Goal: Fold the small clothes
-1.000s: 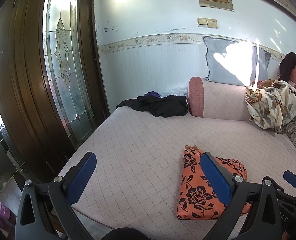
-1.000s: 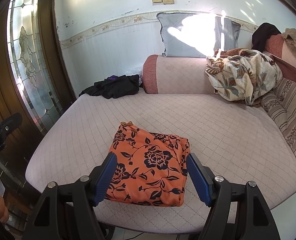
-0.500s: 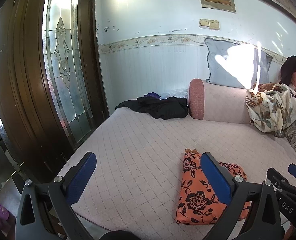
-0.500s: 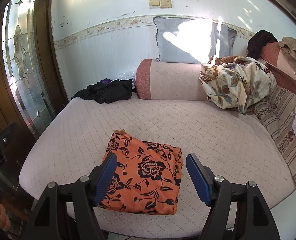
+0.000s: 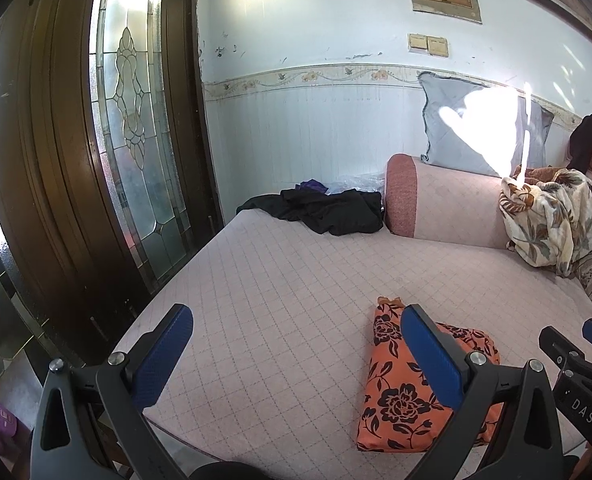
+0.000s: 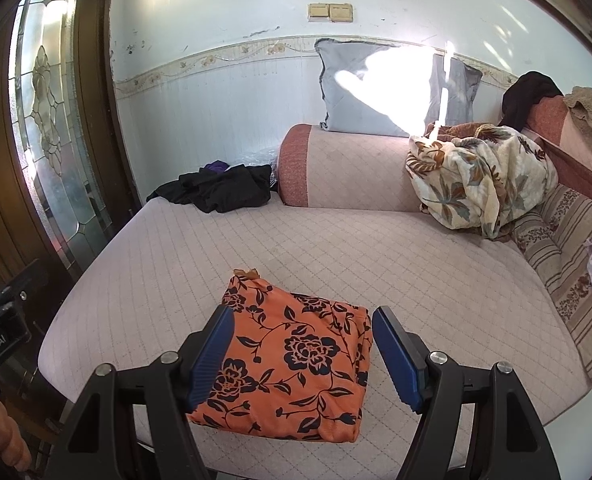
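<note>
Both tools pulled back from folded orange garment (image 6: pixel 291 364); left tool (image 5: pixel 296 356), right tool (image 6: pixel 300 354) released, empty.

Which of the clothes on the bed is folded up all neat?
The orange flowered one, lying flat near the front edge. The black clothes sit crumpled at the far end.

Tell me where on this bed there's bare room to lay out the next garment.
The widest bare patch of the quilted mattress lies between the folded orange floral garment, the bolster and the striped cushion. A second runs left of the garment toward the door. It is crowded at the black clothes pile and the floral blanket.
</note>
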A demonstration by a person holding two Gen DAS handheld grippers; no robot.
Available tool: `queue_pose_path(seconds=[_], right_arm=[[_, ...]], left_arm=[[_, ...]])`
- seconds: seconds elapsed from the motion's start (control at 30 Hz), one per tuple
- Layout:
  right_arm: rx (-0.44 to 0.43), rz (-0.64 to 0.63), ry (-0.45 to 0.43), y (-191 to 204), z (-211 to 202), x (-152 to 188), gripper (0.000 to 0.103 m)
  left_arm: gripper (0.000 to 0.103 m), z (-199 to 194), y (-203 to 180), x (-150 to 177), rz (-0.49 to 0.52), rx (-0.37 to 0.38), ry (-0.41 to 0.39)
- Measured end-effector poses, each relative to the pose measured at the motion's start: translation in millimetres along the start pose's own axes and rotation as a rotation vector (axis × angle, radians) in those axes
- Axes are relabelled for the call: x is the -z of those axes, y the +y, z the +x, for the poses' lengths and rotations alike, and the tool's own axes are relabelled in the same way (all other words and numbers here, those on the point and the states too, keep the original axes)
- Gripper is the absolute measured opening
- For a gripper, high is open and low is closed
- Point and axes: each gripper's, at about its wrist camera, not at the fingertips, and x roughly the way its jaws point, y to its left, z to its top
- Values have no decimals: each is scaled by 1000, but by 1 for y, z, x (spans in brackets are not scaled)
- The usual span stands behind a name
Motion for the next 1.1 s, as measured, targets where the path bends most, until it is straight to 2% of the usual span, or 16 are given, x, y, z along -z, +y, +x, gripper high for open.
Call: queue_pose_path(seconds=[0.4, 1.03, 1.1], right_arm=[[18, -12, 40, 0, 8, 17, 75], [115, -14, -5, -15, -8, 10, 75], [112, -15, 0, -18, -1, 8, 75]], left_arm=[[103, 1, -4, 1, 6, 30, 2], [103, 8, -27, -4, 57, 125, -20], [103, 16, -25, -6, 50, 94, -30]])
